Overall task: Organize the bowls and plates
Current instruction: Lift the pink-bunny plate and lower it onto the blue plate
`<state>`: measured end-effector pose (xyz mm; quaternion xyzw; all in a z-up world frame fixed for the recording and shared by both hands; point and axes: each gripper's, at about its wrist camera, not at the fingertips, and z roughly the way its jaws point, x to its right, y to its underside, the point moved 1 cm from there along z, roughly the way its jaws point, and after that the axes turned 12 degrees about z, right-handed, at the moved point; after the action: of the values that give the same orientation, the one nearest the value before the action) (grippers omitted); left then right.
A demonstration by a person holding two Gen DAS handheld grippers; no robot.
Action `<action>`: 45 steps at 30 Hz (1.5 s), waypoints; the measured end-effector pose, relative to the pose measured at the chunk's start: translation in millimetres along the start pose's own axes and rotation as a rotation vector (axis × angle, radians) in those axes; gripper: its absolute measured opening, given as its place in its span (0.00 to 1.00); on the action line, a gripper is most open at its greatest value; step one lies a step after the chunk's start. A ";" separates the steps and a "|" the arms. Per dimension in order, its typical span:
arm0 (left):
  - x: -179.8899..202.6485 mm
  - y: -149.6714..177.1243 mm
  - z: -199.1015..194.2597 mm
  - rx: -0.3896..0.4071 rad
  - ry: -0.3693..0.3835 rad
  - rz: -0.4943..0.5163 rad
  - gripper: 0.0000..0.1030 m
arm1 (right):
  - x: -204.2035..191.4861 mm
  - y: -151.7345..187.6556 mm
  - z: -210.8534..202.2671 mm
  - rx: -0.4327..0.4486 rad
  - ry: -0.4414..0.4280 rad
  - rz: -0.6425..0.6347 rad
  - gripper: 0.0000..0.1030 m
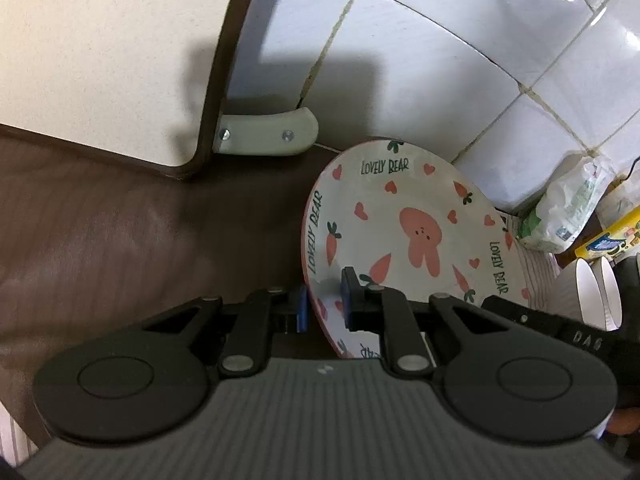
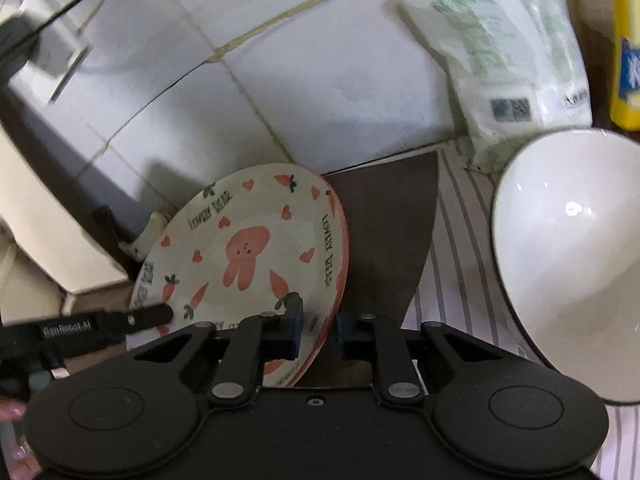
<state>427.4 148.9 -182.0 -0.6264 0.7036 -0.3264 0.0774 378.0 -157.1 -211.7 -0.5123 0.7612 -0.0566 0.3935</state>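
A round plate (image 1: 404,236) printed with a pink rabbit, carrots, hearts and the words "LOVELY BEAR" sits on a dark brown surface (image 1: 120,240) close to a white tiled wall (image 1: 420,80). Both grippers hold it at once – the left gripper (image 1: 323,306) has its blue pads clamped on the plate's near left rim, and the right gripper (image 2: 318,330) is clamped on the near right rim, one pad on the plate's face and the other behind its edge. A white bowl (image 2: 568,256) stands just to the right on a striped cloth (image 2: 460,240). Behind it, against the tiles, lean a white-and-green plastic packet (image 2: 496,56) and a yellow package (image 2: 624,48) – both well apart from the plate
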 end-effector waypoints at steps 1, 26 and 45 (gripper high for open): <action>1.6 0.6 -3.3 0.005 0.004 0.003 0.14 | -1.5 1.2 -4.3 0.016 -0.005 -0.014 0.16; 89.5 50.7 -189.6 0.067 0.071 0.100 0.14 | -22.1 56.0 -210.4 0.128 -0.157 -0.037 0.17; 90.4 128.8 -168.9 -0.111 0.062 0.070 0.15 | 16.1 131.4 -215.0 0.039 -0.053 0.046 0.18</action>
<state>214.6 126.0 -95.6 -0.5943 0.7442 -0.3032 0.0320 137.3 -176.9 -137.6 -0.4884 0.7608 -0.0486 0.4247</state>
